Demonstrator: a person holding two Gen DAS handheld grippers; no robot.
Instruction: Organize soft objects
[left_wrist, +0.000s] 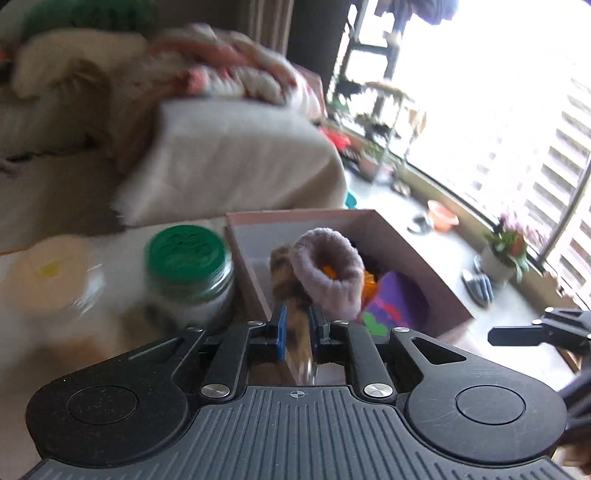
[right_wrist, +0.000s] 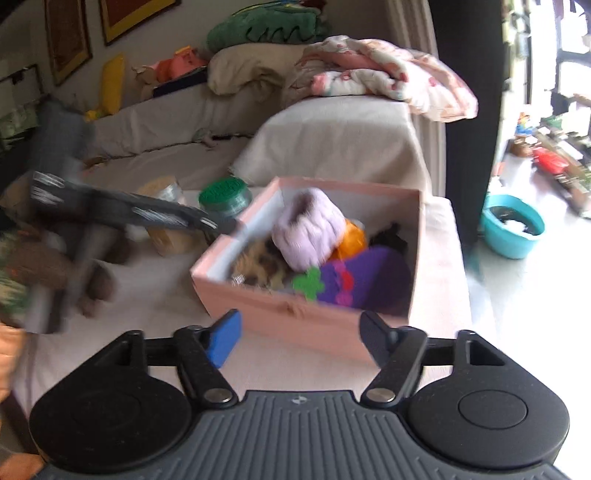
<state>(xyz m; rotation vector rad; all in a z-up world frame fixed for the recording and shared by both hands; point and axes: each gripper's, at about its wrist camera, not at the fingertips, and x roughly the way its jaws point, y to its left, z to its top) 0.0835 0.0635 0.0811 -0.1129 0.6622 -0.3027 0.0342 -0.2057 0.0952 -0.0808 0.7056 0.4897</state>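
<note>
A pink cardboard box (right_wrist: 280, 314) stands on a white table and holds soft things: a lilac fuzzy sock (right_wrist: 310, 229), an orange item (right_wrist: 352, 236), a purple felt piece (right_wrist: 365, 284) with a green shape, and a brown spotted furry item (right_wrist: 258, 264). In the left wrist view my left gripper (left_wrist: 297, 328) is shut on the brown spotted furry item (left_wrist: 291, 295) at the box's (left_wrist: 424, 258) near left edge, with the lilac sock (left_wrist: 328, 273) beside it. My right gripper (right_wrist: 301, 336) is open and empty in front of the box. The left gripper's arm (right_wrist: 147, 218) shows blurred at left.
A green-lidded glass jar (left_wrist: 188, 273) and a cream-lidded tub (left_wrist: 51, 277) stand left of the box. A beige sofa (right_wrist: 332, 144) with cushions and a blanket is behind. A teal basin (right_wrist: 511, 225) sits on the floor at right, by windows.
</note>
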